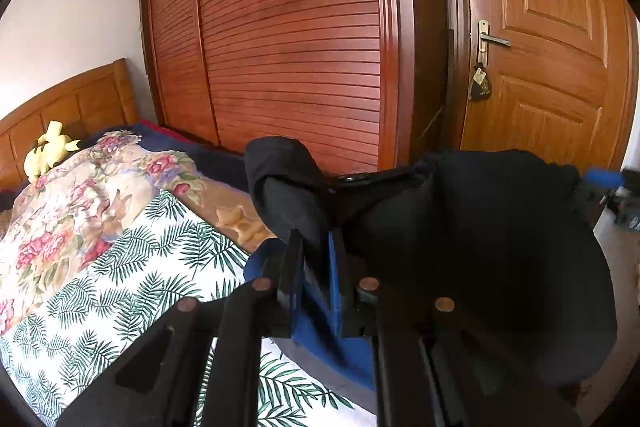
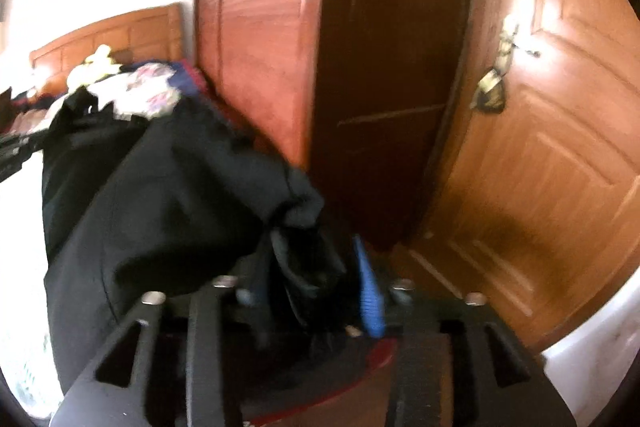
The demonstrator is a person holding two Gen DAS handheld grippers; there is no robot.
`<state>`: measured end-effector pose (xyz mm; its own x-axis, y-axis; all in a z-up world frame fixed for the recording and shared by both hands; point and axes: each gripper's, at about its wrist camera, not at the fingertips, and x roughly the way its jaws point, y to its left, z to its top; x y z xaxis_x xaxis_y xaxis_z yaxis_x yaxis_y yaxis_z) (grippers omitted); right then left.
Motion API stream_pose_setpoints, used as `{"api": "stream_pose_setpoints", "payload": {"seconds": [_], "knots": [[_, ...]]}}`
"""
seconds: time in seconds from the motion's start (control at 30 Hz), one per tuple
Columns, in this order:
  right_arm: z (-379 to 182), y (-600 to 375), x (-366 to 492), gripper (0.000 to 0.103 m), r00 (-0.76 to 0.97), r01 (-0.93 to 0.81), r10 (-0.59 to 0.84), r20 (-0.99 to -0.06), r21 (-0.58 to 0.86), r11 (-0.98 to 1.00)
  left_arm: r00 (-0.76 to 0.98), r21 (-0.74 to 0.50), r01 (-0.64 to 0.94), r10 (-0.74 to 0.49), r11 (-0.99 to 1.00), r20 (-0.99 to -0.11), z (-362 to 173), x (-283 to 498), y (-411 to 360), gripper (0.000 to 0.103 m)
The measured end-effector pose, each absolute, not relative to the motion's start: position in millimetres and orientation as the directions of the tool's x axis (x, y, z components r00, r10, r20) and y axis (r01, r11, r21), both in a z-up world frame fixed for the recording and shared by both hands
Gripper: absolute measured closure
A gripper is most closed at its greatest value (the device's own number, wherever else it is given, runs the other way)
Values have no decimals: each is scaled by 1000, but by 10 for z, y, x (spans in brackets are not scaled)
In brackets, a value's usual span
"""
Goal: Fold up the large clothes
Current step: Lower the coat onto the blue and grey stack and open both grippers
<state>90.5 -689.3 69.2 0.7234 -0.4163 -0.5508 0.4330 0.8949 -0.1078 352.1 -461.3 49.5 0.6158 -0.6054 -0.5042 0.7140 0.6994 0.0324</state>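
Right wrist view blurred, edges smeared. One black garment (image 1: 480, 235) slung between two grippers, above the bed (image 1: 132, 251) edge, its lower part cut off by the frame. Left gripper (image 1: 316, 247) clamped tight on a bunched fold of it, pads nearly together. Right gripper (image 2: 316, 267) with jaws parted, a fold of cloth lying between them; pressing or not, cannot tell through the blur. One yellow plush toy (image 1: 50, 151) by the headboard, one slatted wardrobe (image 1: 288, 39), one door (image 1: 548, 39) with something dark hanging under the handle.
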Motion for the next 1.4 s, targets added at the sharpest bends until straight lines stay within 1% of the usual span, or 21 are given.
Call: {"api": "stream_pose_setpoints", "payload": {"seconds": [0.03, 0.1, 0.13, 0.2, 0.27, 0.33, 0.47, 0.63, 0.73, 0.83, 1.0, 1.1, 1.27, 1.4], "knots": [[796, -6863, 842, 53, 739, 443, -427, -521, -102, 891, 616, 35, 715, -606, 699, -503, 498, 3514, -4617, 95], [962, -6790, 765, 52, 766, 440, -426, -482, -92, 893, 622, 43, 713, -602, 700, -501, 502, 3503, -4625, 95], [1043, -6726, 735, 52, 789, 412, -402, -463, -86, 907, 623, 44, 712, -601, 701, -500, 504, 3500, -4631, 95], [1148, -6589, 727, 52, 811, 380, -385, -440, -104, 919, 623, 42, 710, -600, 703, -502, 503, 3500, -4642, 95], [1204, -6422, 765, 52, 839, 311, -329, -434, -114, 943, 624, 43, 710, -599, 703, -502, 500, 3497, -4638, 95], [1190, -6252, 852, 52, 856, 236, -262, -447, -115, 965, 625, 45, 707, -595, 705, -505, 495, 3499, -4641, 95], [980, -6114, 1141, 52, 836, 171, -209, -507, -121, 978, 630, 45, 692, -572, 720, -526, 465, 3523, -4622, 93], [452, -6497, 1568, 52, 717, 225, -212, -665, -66, 972, 625, 40, 699, -583, 714, -519, 482, 3442, -4382, 91], [230, -6691, 1630, 52, 677, 231, -166, -717, -6, 973, 624, 35, 705, -596, 709, -505, 515, 3291, -4155, 86], [223, -6795, 1579, 52, 687, 248, -152, -710, 33, 968, 632, 42, 701, -594, 712, -498, 544, 3127, -3933, 81], [303, -6716, 1534, 52, 688, 249, -175, -704, 3, 968, 642, 23, 686, -591, 727, -489, 573, 2774, -3494, 69], [365, -6678, 1465, 52, 698, 254, -176, -694, 9, 967, 649, 8, 674, -587, 739, -483, 581, 2588, -3255, 64], [521, -6472, 1303, 52, 737, 234, -155, -658, 33, 972, 696, 18, 630, -554, 777, -458, 628, 2205, -2849, 61], [675, -6170, 1148, 49, 768, 203, -164, -620, -7, 979, 733, 10, 582, -519, 813, -439, 676, 1935, -2541, 60]]}}
